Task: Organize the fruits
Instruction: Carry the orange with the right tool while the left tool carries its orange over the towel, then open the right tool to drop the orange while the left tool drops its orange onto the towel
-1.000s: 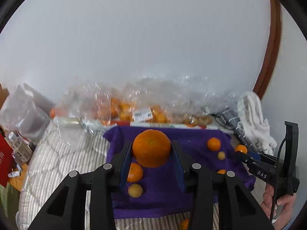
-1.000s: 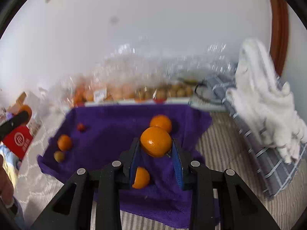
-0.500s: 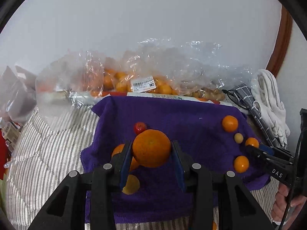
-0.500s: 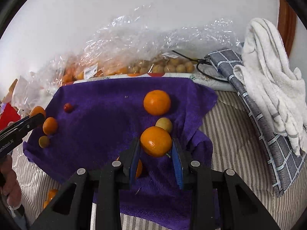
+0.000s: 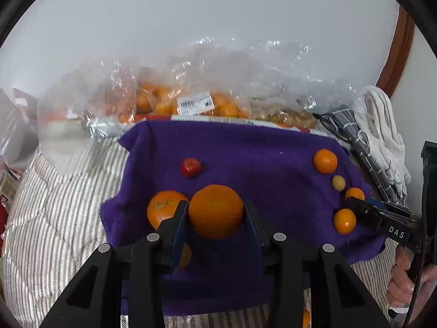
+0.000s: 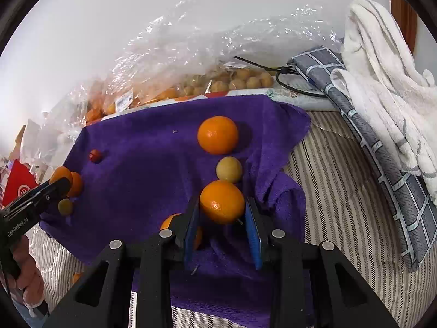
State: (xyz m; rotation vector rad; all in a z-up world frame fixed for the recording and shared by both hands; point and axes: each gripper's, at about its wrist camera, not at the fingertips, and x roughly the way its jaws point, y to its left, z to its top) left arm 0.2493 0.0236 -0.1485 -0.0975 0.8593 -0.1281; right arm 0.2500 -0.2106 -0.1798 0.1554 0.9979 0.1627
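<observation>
We hold the left claw [image 5: 215, 213] clamped on a large orange [image 5: 215, 211] and the right claw [image 6: 222, 203] clamped on a smaller orange [image 6: 222, 201], both above the purple towel [image 6: 144, 164]. The towel covers a striped quilted bed surface [image 6: 341, 205]. Loose fruit lies on the towel: a second orange [image 6: 218, 135] at 12 o'clock from the right claw, a red fruit [image 5: 191, 167] at 11 o'clock from the left claw. Clear plastic bags of fruit [image 5: 191, 101] line the white wall [image 5: 218, 13].

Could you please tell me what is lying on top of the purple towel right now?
Loose on the purple towel: oranges, a yellowish fruit and a small red fruit. The grippers hide part of it.
</observation>
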